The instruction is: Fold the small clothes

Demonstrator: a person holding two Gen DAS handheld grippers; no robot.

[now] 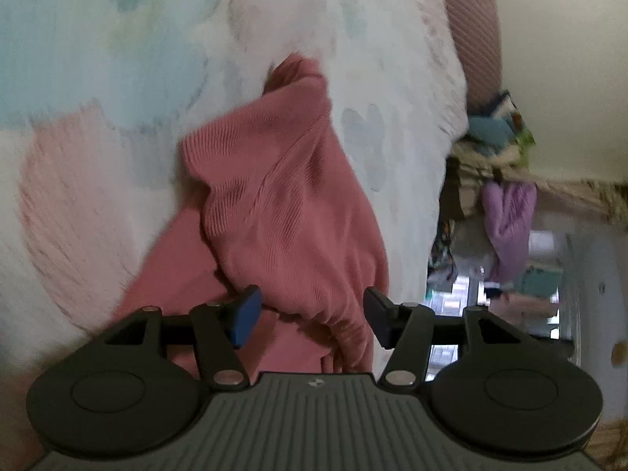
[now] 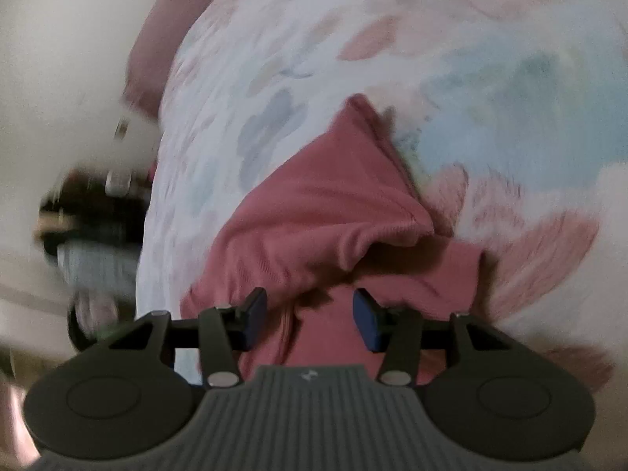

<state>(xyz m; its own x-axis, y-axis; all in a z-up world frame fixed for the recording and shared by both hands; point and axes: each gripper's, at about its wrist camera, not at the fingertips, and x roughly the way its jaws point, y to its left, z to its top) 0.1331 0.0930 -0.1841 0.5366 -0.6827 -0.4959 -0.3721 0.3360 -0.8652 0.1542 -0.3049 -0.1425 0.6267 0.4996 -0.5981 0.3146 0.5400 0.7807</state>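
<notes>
Pastel bedsheet (image 1: pixel 117 78), crumpled pink garment (image 1: pixel 282 196), left gripper (image 1: pixel 312 316) spread, right gripper (image 2: pixel 310 320) spread

Your left wrist view is mostly filled by a bed (image 1: pixel 117 59) under a white sheet with pale blue and pink patches. At upper right you see a pink ribbed headboard (image 1: pixel 471 19) against a plain cream wall (image 1: pixel 569 59). Below that, at right of frame, sits a blurred pile of clutter (image 1: pixel 494 137) with a purple cloth (image 1: pixel 510 212) hanging from it, and a bright window (image 1: pixel 541 243) at lower right.

In your right wrist view the sheet (image 2: pixel 392 39) fills the upper right, the cream wall (image 2: pixel 59 59) the upper left, and dark blurred objects (image 2: pixel 94 212) sit at mid left. Light is soft and dim.
</notes>
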